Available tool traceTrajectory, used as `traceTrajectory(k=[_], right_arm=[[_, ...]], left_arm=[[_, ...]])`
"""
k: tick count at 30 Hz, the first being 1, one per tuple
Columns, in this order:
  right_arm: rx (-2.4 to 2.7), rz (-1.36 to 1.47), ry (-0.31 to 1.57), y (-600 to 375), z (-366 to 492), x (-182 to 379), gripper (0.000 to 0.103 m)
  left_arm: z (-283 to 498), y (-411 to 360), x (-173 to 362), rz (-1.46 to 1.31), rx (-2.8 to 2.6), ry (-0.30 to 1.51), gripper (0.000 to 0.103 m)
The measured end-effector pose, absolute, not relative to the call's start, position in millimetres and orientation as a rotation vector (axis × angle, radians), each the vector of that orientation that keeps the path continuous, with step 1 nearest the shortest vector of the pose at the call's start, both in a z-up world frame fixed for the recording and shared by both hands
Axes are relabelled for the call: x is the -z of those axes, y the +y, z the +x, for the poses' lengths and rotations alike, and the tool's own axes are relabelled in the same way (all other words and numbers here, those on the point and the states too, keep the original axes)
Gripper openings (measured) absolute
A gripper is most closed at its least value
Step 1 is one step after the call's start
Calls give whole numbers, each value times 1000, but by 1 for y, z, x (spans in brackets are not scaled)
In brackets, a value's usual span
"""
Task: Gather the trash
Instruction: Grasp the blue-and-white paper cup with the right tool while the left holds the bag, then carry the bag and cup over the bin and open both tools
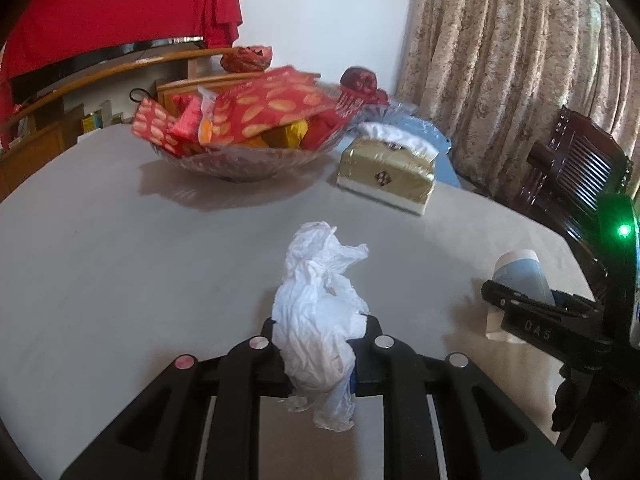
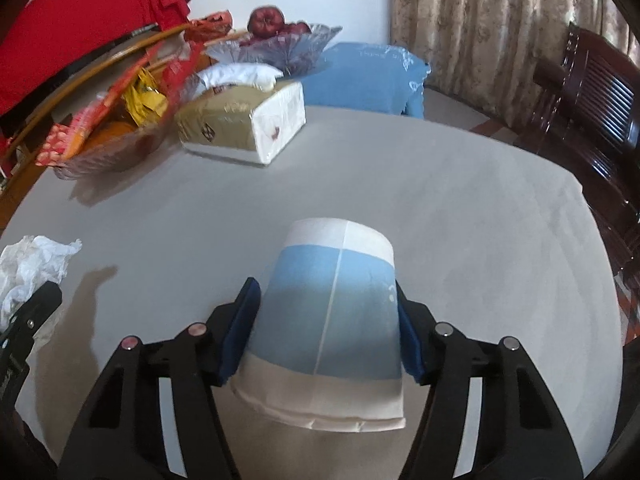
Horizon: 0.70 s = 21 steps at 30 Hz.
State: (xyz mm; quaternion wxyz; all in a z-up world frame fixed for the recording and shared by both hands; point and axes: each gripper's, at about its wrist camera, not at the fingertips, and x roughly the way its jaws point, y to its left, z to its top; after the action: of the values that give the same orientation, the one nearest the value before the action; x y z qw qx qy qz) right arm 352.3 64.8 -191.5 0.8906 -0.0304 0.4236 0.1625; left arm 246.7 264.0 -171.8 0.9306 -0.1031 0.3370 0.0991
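White tissue [image 1: 320, 320] pinched, paper cup [image 2: 332, 312] gripped

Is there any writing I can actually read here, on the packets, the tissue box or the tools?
"DAS": raised letters on the black right hand-held gripper, seen from the left wrist view.
Red snack packets in the glass bowl: light characters, too blurred to read.
Gold tissue box: a small diamond emblem, no legible words.
Paper cup: small white marks, unreadable.

perhaps "das" on right tool [image 1: 516, 300]
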Motion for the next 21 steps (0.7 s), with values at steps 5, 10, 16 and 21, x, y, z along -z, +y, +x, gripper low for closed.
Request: traceTrajectory(k=[5, 10, 16, 21], right_arm=[[-360, -55, 821, 44, 326, 162, 59], [-369, -24, 785, 17, 300, 135, 59], [-374, -10, 741, -16, 270, 104, 59], [-368, 5, 709, -41, 247, 81, 59]], left_arm=[[238, 249, 150, -188, -185, 657, 18], [225, 223, 127, -159, -163, 631, 18], [205, 190, 103, -143, -122, 601, 18], [187, 166, 88, -159, -97, 593, 18]])
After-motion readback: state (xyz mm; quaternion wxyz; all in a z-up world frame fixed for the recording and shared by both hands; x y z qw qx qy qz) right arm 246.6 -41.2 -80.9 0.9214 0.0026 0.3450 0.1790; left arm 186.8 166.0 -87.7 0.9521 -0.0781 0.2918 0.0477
